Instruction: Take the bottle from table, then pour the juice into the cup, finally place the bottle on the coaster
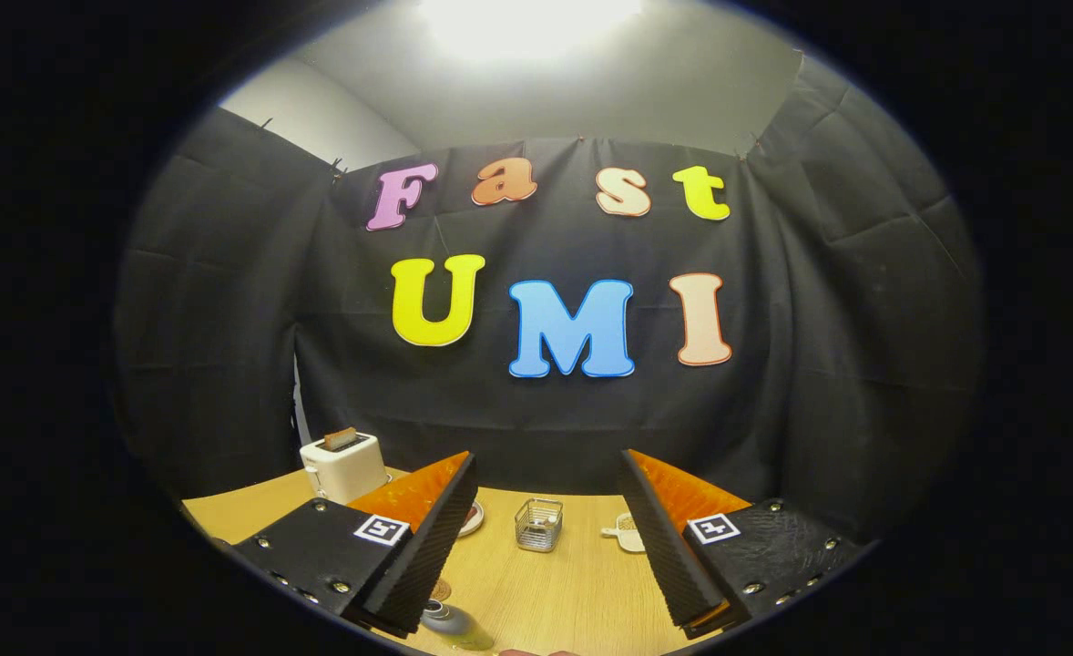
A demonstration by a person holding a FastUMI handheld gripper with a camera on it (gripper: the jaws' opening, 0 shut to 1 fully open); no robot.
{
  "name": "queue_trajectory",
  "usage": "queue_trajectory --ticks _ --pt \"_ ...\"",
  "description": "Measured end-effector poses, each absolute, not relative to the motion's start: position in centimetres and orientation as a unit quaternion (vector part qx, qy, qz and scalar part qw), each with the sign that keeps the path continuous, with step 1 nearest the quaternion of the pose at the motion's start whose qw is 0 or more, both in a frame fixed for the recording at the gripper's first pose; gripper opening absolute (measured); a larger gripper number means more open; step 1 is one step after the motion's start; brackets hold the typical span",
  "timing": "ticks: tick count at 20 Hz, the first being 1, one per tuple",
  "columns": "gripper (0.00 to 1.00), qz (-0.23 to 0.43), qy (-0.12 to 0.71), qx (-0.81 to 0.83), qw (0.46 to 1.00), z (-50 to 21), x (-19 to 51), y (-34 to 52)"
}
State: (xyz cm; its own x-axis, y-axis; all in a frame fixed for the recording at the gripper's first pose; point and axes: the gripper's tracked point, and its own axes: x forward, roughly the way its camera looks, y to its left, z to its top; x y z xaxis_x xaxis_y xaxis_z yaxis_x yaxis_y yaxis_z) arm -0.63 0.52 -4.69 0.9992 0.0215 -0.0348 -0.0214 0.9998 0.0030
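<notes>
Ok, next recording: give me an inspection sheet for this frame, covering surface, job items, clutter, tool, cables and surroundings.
Surface: light wooden table, bare between the fingers.
Job items: bottle lies low near the left finger, only its cap end showing; a ribbed glass cup stands beyond the fingers; coaster cannot be told for sure.
Clutter: white toaster with toast in it, far left; a small white dish by the right finger.
Tool: tool open, fingers wide apart, holding nothing.
Cables: nothing seen.
Surroundings: black cloth wall, bright lamp overhead.

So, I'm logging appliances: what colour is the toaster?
White or cream, with toast in its slot; the toaster shows in the gripper view.
</notes>
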Motion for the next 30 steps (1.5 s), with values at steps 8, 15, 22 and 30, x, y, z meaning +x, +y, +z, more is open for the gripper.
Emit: queue_trajectory --ticks 8,15,22,30 --pt "0.96 0.036 0.002 0.02 0.999 -9.7 -1.7 3.3" --pt "0.96 0.073 0.018 0.032 0.997 -18.1 -3.1 7.0" --pt "0.96 0.064 0.041 0.028 0.997 -23.8 -2.9 9.2" --pt "0.96 0.052 0.084 0.043 0.994 -29.2 -1.6 10.1"
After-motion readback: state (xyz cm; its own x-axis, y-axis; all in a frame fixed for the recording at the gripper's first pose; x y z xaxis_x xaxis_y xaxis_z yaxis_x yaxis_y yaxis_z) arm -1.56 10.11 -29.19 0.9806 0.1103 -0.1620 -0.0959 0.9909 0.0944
